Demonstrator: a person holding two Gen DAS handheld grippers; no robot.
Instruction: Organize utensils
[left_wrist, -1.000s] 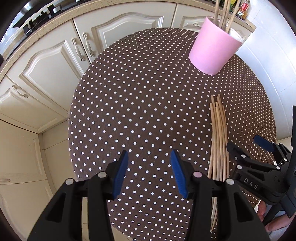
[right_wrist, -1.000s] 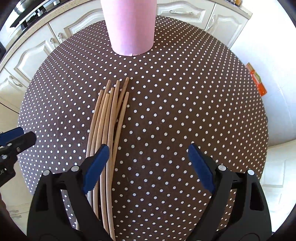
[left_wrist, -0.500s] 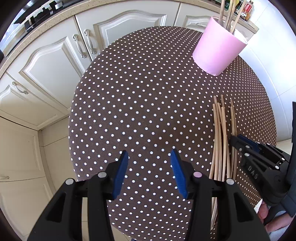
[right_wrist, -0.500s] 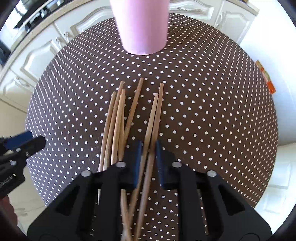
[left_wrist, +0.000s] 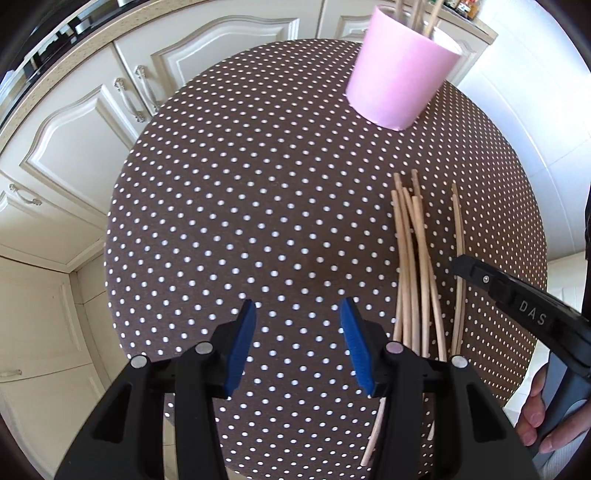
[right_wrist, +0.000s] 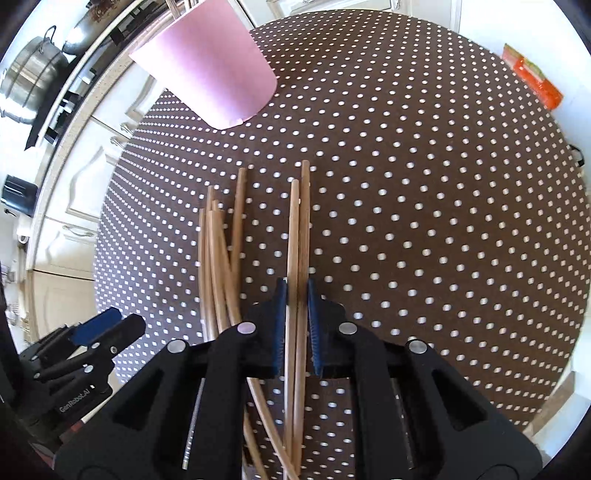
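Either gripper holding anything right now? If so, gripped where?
Right gripper is shut on two chopsticks, pinched around mid-length, apart from the loose pile. Left gripper is open over bare tablecloth, holding nothing.

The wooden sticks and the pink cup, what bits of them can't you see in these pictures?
- Sticks inside the pink cup: left wrist view, top edge cuts them off, so no count.
- Cup rim: right wrist view, cut off at the top edge.
- Near ends of the two held sticks: right wrist view, hidden under the right gripper, whose fingers are closed on them.
- Loose sticks: left wrist view, lower parts hidden behind the left gripper.
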